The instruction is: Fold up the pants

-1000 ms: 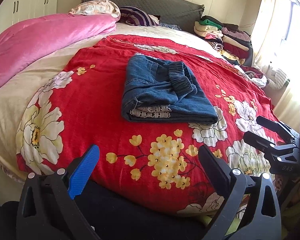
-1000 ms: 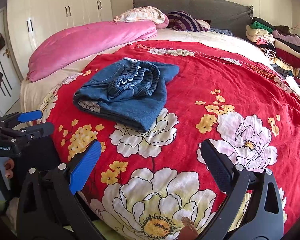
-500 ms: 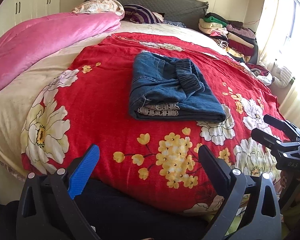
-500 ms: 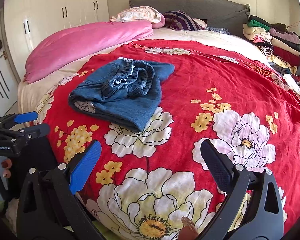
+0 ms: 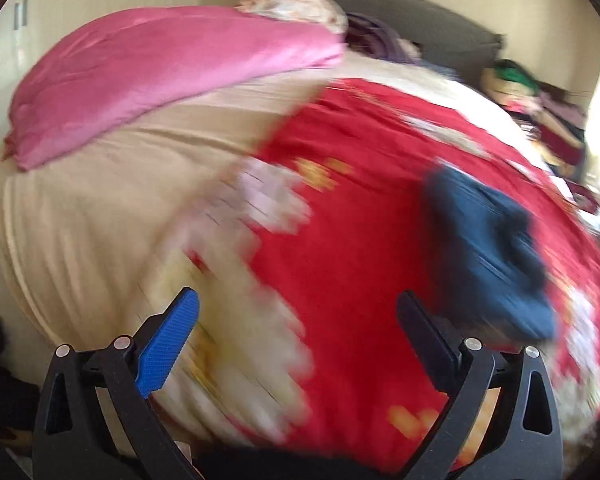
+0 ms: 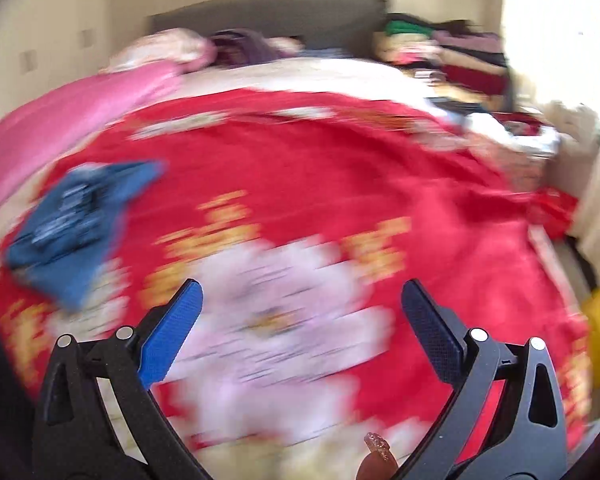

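Observation:
The folded blue denim pants (image 5: 488, 248) lie on the red flowered bedspread (image 5: 360, 248), at the right of the blurred left wrist view. They also show at the left of the blurred right wrist view (image 6: 72, 232). My left gripper (image 5: 298, 308) is open and empty, near the bed's front edge, well short and left of the pants. My right gripper (image 6: 300, 300) is open and empty, over a large white flower print (image 6: 280, 312), well right of the pants.
A pink duvet (image 5: 160, 72) lies along the bed's left side. Pillows (image 5: 300, 8) and a grey headboard (image 6: 268, 16) are at the back. A stack of folded clothes (image 6: 448, 52) sits at the back right.
Both views now blur with fast motion. The left view has swung left, so the pants moved to its right. The right view has swung right, so the pants moved to its left.

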The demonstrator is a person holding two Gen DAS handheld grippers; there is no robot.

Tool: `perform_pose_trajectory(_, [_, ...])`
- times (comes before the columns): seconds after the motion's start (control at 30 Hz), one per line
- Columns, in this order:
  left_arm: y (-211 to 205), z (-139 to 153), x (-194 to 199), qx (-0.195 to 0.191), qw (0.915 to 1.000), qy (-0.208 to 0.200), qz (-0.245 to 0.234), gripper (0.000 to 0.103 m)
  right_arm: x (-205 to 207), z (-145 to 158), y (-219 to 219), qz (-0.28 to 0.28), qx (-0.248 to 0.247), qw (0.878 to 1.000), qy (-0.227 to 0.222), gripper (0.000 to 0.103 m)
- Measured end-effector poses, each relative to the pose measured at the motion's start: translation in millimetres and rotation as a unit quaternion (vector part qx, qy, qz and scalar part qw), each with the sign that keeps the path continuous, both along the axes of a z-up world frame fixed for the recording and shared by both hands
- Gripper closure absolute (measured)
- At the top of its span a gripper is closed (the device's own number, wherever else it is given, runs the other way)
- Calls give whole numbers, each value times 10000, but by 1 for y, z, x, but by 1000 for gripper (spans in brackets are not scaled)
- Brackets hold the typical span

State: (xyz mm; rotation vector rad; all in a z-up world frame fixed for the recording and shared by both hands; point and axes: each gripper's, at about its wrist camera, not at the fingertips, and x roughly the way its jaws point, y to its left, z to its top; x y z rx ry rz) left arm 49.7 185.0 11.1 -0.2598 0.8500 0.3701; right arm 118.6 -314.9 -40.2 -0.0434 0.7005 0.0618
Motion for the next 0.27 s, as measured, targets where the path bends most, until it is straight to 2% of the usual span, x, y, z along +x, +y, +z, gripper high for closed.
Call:
perform_pose_trajectory(0.1, [65,-10,46,166,9977,262,604,4,40,-5,-51,-711,-311,9968,205,9])
perform_pose_trajectory(0.17, [105,-22,77,110,9944,438,959,4,69,-12,-84,-1086,-481,9924,334,9])
perform_pose_trajectory(0.2, [123,-28,94,92,9928,519,1072,4,86,-17,-102,-1306,-565,9887,461,9])
perform_pose_trajectory(0.27, [151,-41,128,58,9919,525,1152,4,110,-27,-126,-1518,-427,9855,627,9])
